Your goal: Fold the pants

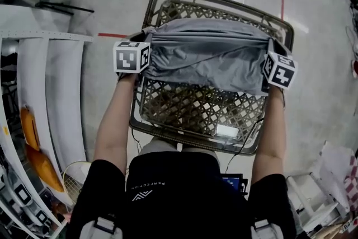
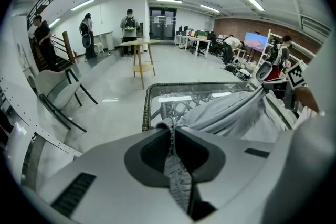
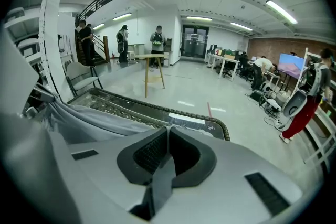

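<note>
Over the counter (image 1: 196, 112), I had both jaws clamped on the pants (image 1: 207, 56); lowering them taut and level seemed best.

Head cam: steep down, close over table (image 1: 196, 109); claw views: fwd across room; all share table, pants (image 1: 207, 59).

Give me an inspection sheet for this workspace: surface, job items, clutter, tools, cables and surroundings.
Surface: wicker table with a glass top, near half bare.
Job's things: grey pants stretched between both tools over the table's far half.
Clutter: nothing seen.
Grippers: left tool shut on the pants' bunched edge; right tool shut on a strip of the fabric.
Cables: thin dark cable hanging by the table's near right corner.
Surroundings: white chair, wooden stand, people standing far off.
</note>
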{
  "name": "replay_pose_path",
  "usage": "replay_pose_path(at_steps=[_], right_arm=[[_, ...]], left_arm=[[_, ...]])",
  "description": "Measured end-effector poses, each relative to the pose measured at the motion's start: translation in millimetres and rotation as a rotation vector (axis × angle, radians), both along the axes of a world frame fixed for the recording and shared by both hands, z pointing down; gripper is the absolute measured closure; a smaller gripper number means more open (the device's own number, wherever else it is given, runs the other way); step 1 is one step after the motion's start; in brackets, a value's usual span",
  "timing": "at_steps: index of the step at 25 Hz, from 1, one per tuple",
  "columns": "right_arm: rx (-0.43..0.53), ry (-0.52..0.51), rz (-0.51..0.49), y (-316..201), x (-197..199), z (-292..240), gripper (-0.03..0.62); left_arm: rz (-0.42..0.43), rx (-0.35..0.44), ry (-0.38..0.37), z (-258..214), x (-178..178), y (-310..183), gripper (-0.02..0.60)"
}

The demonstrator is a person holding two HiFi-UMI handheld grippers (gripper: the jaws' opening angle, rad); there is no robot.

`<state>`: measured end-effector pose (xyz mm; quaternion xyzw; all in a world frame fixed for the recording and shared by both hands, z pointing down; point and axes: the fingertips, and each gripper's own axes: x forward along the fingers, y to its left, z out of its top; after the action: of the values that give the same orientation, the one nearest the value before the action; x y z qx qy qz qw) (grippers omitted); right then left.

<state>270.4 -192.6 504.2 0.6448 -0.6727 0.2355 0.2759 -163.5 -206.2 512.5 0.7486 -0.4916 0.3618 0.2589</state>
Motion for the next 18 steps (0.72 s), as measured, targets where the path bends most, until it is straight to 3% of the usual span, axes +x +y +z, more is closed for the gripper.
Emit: replay_pose_path(at_steps=[8,18], right_arm=[[-0.019,-0.023,0.014,-12,0,15,0.553],[0.005,-0.035,0.049,-20,7,21,0.549]], left_arm=[[-0.01,-0.016,-0.037,-1,6,-10,0.528],[-0.033,0.049,-0.023,9,1,-24,0.451]])
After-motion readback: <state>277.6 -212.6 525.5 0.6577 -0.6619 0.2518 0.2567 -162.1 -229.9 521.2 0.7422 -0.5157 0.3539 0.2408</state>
